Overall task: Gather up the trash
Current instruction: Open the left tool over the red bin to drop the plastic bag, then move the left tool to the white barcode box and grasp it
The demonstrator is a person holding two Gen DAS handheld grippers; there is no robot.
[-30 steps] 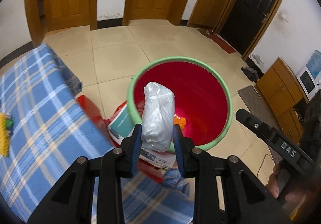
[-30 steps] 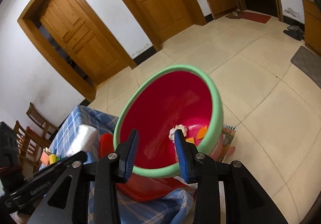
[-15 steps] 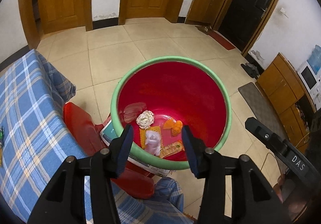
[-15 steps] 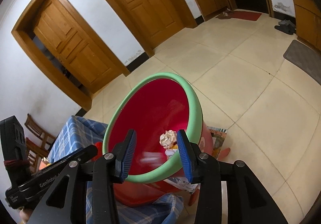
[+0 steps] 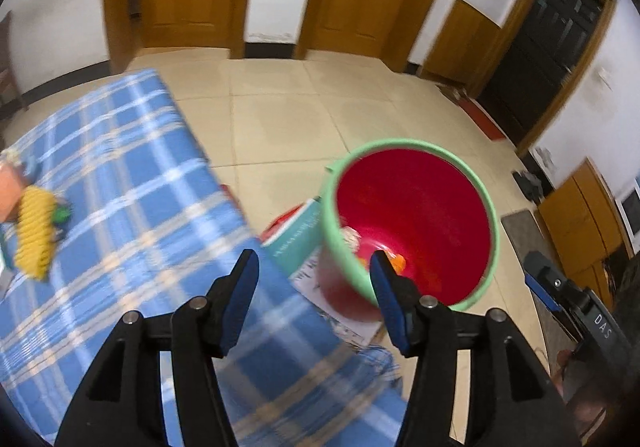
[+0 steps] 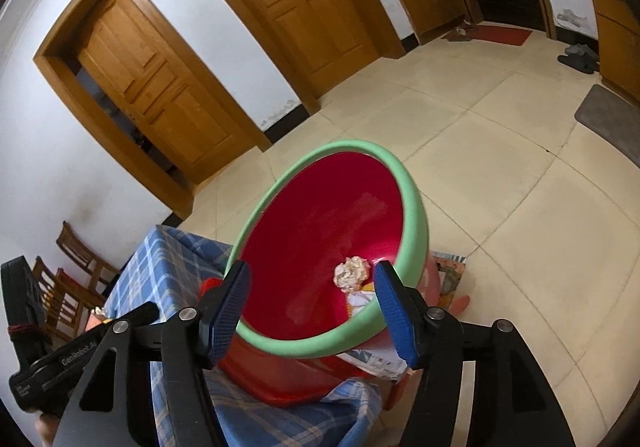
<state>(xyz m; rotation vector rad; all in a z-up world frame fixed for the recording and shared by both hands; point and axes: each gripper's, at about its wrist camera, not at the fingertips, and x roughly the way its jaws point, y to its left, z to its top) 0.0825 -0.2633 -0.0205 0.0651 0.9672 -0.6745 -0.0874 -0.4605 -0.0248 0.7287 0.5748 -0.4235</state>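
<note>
With both claws opening and empty, the left claw at lower centre and the right claw over the red bin, we should swing left for what looks like trash on the tabletop, at left.

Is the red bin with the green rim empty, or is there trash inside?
Not empty: the red bin with the green rim holds a crumpled paper ball at its bottom.

The left wrist view is smeared by motion, so the yellow object on the plaid-covered desk cannot be identified. The bin's green rim hides most of the litter beneath the crumpled paper ball. The printed papers under the bin are illegible.
</note>
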